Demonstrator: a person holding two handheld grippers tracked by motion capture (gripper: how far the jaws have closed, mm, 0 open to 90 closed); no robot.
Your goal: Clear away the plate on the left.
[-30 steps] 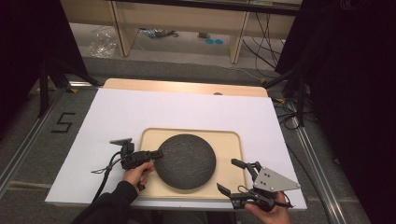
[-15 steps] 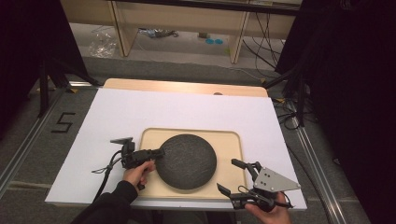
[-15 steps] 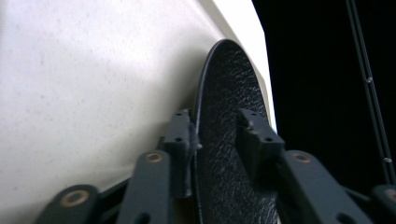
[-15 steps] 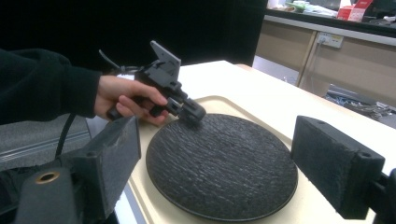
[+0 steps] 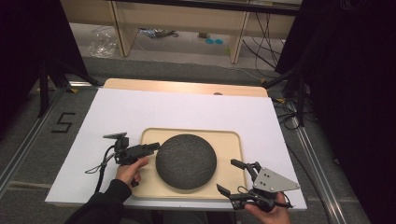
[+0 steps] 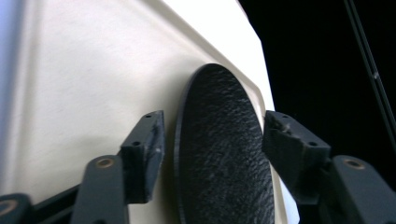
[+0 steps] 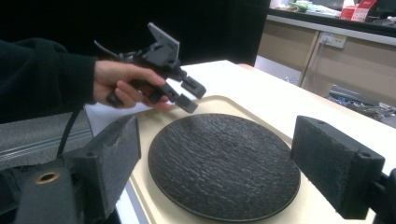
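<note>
While both claws gaped wide, the round, dark textured plate (image 5: pixel 186 161) lay on the beige tray (image 5: pixel 229 140).
Left claw (image 5: pixel 156 146) straddled its rim; right claw (image 5: pixel 231 176) sat just beside.

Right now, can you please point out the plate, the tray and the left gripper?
plate (image 5: pixel 186 161): high view, centre of its dark textured face.
tray (image 5: pixel 231 140): high view, bare far right corner inside the rim.
left gripper (image 7: pixel 191 96): right gripper view, midway between its open fingertips, above the plate's edge.
</note>
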